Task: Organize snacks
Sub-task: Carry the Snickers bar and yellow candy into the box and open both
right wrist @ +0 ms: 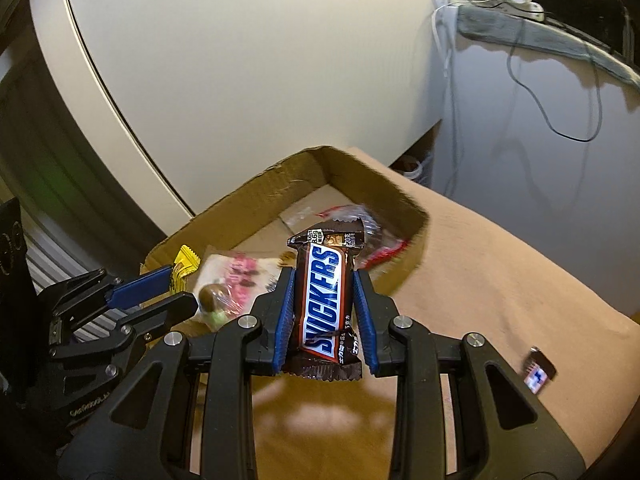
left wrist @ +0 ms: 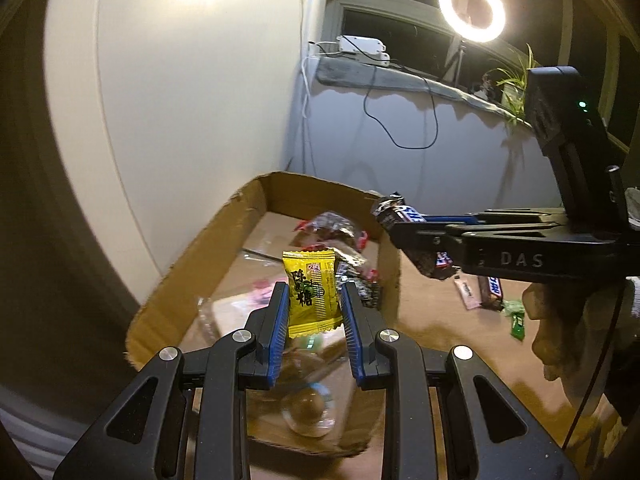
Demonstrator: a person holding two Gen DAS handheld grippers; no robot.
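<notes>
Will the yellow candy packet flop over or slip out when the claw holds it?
Probably neither. The yellow candy packet stands upright between the left claw pads, so it seems fairly stiff and light. Its crinkly wrapper looks glossy, so it might slide if the grip loosens.

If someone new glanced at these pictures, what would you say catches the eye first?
The yellow candy packet clamped in the left tongs and the Snickers bar clamped in the right tongs, both held over the cardboard box of snacks. Behind, a glowing ring light stands on the sill.
</notes>
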